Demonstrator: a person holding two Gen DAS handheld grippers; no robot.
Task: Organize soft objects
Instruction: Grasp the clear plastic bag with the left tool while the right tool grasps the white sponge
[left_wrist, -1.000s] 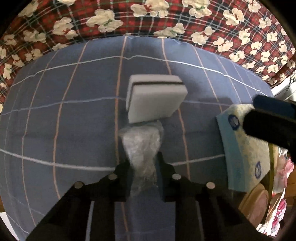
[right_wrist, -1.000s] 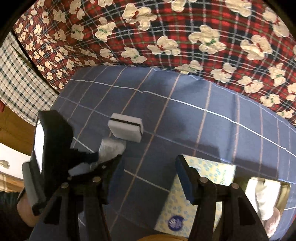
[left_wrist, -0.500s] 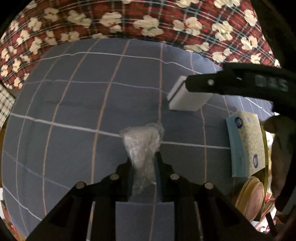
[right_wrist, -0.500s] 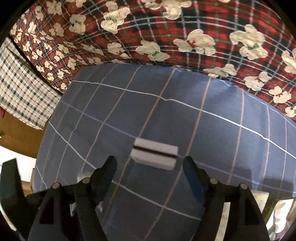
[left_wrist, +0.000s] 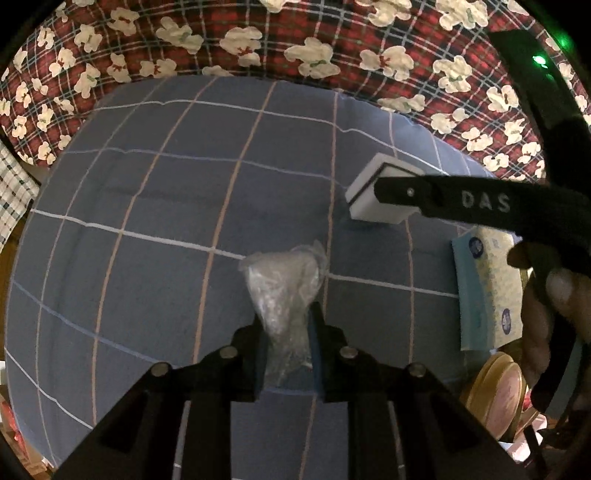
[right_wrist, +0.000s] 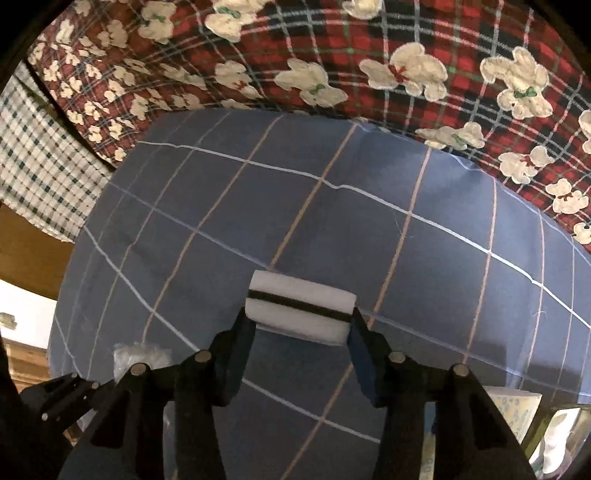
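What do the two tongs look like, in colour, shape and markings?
Both tongs are matt black plastic. The left tongs and right tongs have angular fingers with blue pads inside and round silver screws. White letters "DAS" mark the right one's side; a green light glows on it.

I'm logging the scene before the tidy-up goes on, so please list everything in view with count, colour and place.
sponge: 1, white with black middle layer, on the blue cloth, between the right jaws
plastic bag: 1, clear, crumpled, pinched in the left jaws
tissue pack: 1, pale blue and yellow, right edge of the blue cloth
round tin: 1, gold rim, below the tissue pack
blue cloth: 1, blue with a line grid
quilt: 1, red plaid with white bears, behind the cloth
left hand-held gripper: 1, black, shut on the bag
right hand-held gripper: 1, black, just closing on the sponge
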